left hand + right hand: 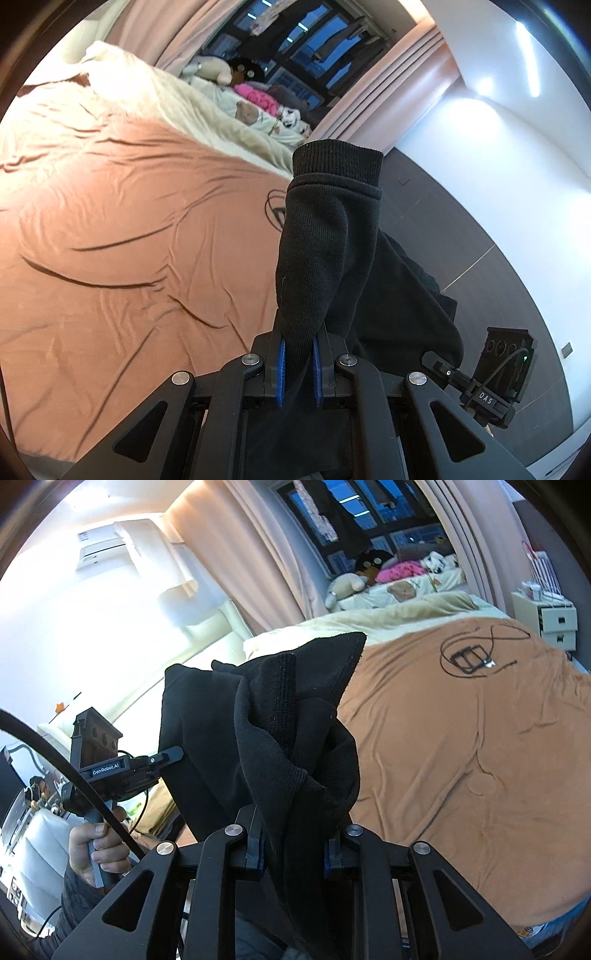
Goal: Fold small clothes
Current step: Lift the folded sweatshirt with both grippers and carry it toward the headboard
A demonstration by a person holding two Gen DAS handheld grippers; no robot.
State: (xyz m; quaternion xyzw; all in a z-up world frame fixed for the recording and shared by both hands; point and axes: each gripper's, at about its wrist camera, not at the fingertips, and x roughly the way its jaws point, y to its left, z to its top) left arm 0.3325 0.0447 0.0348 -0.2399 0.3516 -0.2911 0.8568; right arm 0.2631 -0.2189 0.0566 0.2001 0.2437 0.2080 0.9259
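A black knit garment (328,236) with a ribbed cuff hangs between both grippers, lifted above the bed. My left gripper (299,365) is shut on one part of it, near the cuffed end, with the blue pads (281,369) pressed on the cloth. My right gripper (295,849) is shut on another bunched part of the black garment (280,716), which drapes over and hides its fingertips. The left gripper also shows in the right wrist view (110,768), held in a hand at the left. The right gripper's body shows at the lower right of the left wrist view (498,373).
The bed (110,240) has a wrinkled orange-brown sheet (461,757). A black cable and small devices (476,657) lie on it. A cream blanket (177,107) and soft toys (369,572) sit at the far side. A white drawer unit (550,620) stands beside the bed.
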